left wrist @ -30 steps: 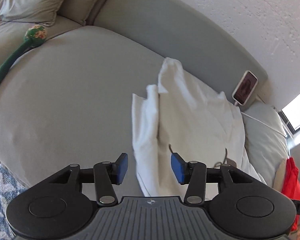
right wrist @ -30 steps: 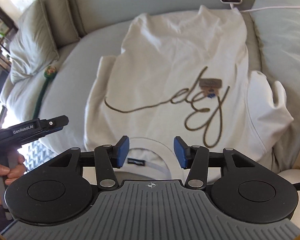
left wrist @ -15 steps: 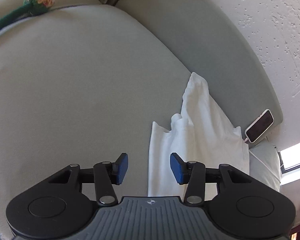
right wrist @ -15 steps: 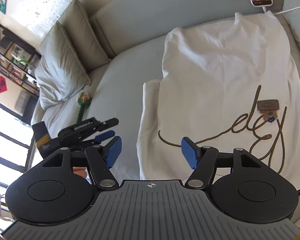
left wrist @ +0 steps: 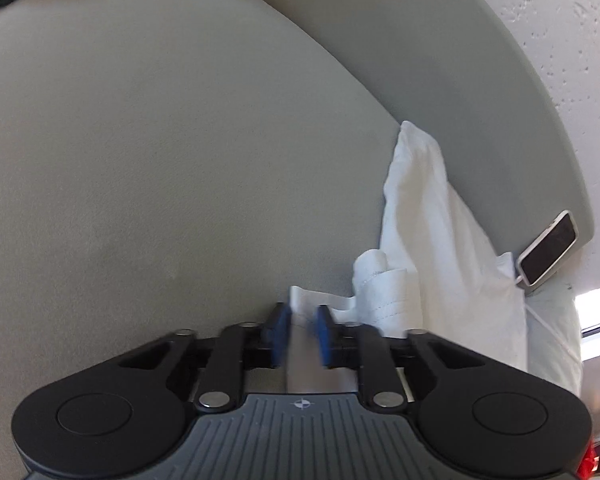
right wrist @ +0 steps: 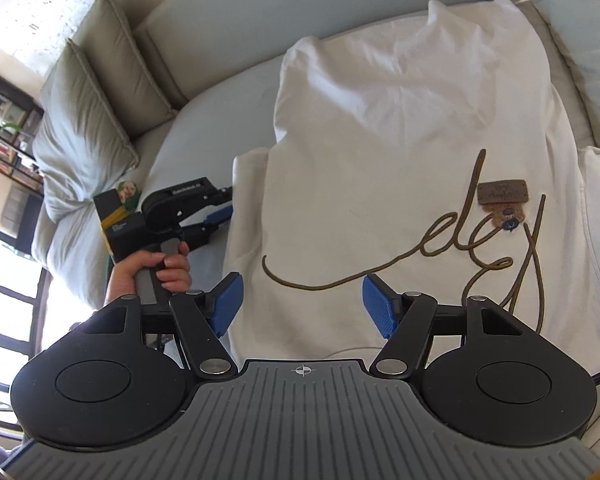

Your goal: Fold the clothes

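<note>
- The left gripper [left wrist: 301, 334] has just been closing, and its blue pads [left wrist: 280, 330] now pinch a corner of white cloth between them (motion blur softens the pads, but the fabric clearly runs into the narrow gap).
- That cloth is the sleeve edge of the white sweatshirt [right wrist: 400, 152], which lies spread flat on the grey sofa seat [left wrist: 160, 140], its brown script lettering [right wrist: 480, 252] facing up.
- Seen from the right wrist, the left gripper [right wrist: 220, 216] sits at the garment's left border, and the person's hand [right wrist: 156, 270] is wrapped round its handle.
- The right gripper [right wrist: 302, 306] hovers over the chest of the sweatshirt near the collar; its jaws have just been opening and stand wide apart, with nothing clamped.
- A phone [left wrist: 548, 254] leans against the sofa back beyond the garment, with a white cable running from it.
- Two grey cushions [right wrist: 92, 120] rest at the sofa's far left.
</note>
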